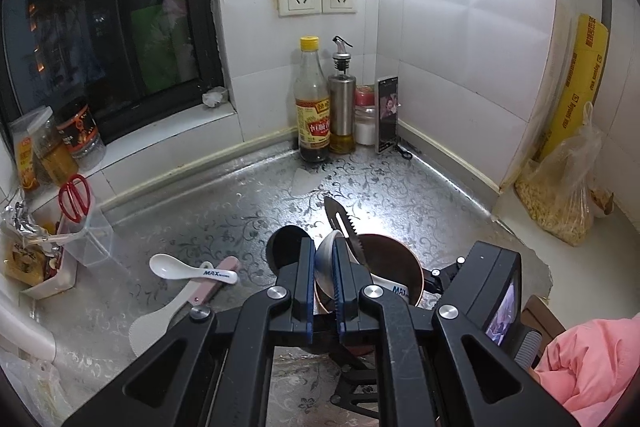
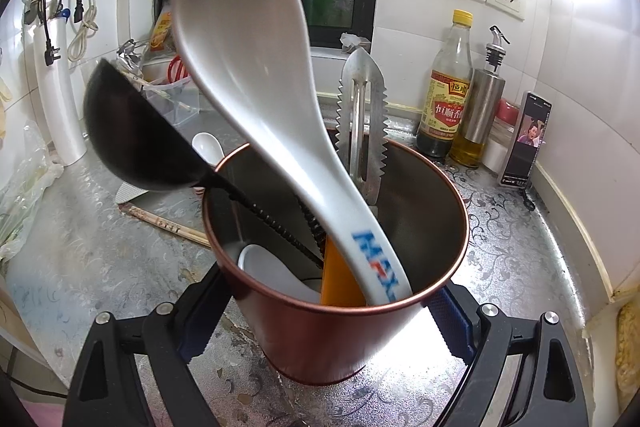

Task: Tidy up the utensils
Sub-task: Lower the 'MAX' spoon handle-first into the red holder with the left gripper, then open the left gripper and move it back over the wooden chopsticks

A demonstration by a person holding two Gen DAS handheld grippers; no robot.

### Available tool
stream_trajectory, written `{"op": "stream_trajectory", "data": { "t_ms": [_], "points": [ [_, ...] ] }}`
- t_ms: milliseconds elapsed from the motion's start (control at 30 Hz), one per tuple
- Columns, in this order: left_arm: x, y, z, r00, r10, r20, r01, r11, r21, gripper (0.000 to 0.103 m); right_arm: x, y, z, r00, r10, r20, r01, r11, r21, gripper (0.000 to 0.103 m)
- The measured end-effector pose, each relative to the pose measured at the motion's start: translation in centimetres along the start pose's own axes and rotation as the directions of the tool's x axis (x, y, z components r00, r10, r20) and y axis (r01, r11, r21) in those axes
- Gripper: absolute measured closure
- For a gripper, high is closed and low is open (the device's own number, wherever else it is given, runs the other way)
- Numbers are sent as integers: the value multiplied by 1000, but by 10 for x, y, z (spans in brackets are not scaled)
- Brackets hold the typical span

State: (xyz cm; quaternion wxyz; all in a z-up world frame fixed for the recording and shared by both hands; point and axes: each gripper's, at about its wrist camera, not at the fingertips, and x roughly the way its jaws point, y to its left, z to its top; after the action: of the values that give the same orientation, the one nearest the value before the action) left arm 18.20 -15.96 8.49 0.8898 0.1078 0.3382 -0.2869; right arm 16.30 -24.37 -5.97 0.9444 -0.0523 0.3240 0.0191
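left gripper [image 1: 323, 279] pinches white spoon [image 2: 256, 99] over copper cup [image 2: 436, 195] | right gripper [image 2: 324, 323] clamps cup | risk: spoon snags ladle [image 2: 132, 131], tipping cup

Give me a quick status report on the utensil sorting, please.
Left hand-held gripper shut on white spoon, handle already in cup. Right hand-held gripper clamps cup. Ladle and scraper crowd inside.

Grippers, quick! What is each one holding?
Left gripper: shut on the white spoon.
Right gripper: shut on the copper cup.
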Motion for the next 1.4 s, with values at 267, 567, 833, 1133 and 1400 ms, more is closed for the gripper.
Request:
{"op": "stream_trajectory", "data": {
  "t_ms": [267,567,833,1133,1400],
  "points": [
    [9,2,0,998,-49,-35,47,998,-35,92,4,1,0,1000,3,-7,-3,1000,1,10],
    [3,8,5,995,-99,-16,97,991,-93,90,6,3,-1,1000,5,-4,-5,1000,-3,11],
    [-3,25,9,997,-77,-2,76,987,-143,89,6,2,0,1000,8,-5,-8,1000,-5,11],
    [-7,52,6,1000,-28,3,28,975,-220,77,6,2,0,1000,8,-5,-8,1000,-4,11],
    [-10,98,-8,998,61,-31,-68,928,-367,64,6,2,0,1000,7,-4,-7,1000,-4,11]
  ]
}}
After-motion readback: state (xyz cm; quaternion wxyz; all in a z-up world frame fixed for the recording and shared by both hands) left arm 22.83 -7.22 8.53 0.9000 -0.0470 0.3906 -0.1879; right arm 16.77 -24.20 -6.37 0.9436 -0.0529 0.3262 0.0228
